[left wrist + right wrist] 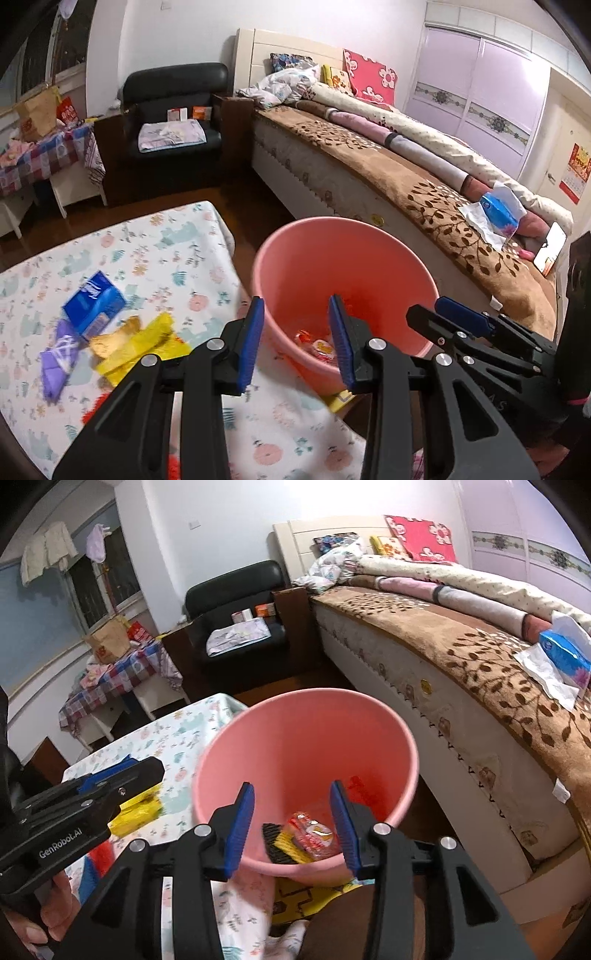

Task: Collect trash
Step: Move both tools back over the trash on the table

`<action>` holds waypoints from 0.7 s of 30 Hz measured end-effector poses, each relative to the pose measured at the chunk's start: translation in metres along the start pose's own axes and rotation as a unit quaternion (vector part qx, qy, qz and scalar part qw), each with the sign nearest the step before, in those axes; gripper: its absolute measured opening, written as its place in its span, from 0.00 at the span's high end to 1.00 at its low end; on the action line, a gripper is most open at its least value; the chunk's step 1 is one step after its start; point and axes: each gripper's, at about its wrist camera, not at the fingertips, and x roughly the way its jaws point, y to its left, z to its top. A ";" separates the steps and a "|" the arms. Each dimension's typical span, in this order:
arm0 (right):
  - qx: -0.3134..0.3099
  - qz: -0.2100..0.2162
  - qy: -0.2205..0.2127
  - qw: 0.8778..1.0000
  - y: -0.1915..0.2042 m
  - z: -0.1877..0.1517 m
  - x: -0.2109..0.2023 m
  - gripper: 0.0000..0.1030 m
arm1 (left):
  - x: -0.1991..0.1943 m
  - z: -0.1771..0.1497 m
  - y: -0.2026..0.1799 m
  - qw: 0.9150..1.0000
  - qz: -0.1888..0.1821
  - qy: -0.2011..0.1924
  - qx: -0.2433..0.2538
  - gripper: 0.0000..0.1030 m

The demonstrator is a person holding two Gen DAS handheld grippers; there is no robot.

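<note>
Both grippers, left (297, 339) and right (291, 827), hang spread and empty over the pink bin (295, 738); next, likely the yellow wrapper (136, 345) on the table (166, 243).

We see a pink bucket (306, 734) at the frame's centre, a red and a yellow wrapper (314, 836) inside. Our worktop (155, 247) wears a white cloth with pastel animals and flowers; on it, at left, lie a blue packet (94, 301), a purple wrapper (59, 356) and yellow wrappers (138, 345). Our claws have blue pads (251, 345).
</note>
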 end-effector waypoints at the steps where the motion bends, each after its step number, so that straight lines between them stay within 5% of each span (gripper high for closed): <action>1: -0.003 0.003 -0.002 1.000 0.005 0.000 -0.002 0.59 | -0.005 0.000 0.003 1.000 0.002 -0.004 0.000 0.65; 10: -0.033 0.036 -0.014 0.999 0.054 -0.005 -0.014 0.59 | -0.054 -0.006 0.049 0.997 0.054 -0.062 0.011 0.65; 21: -0.065 0.091 0.029 0.993 0.112 -0.023 -0.002 0.59 | -0.090 -0.029 0.152 0.990 0.124 -0.060 -0.023 0.65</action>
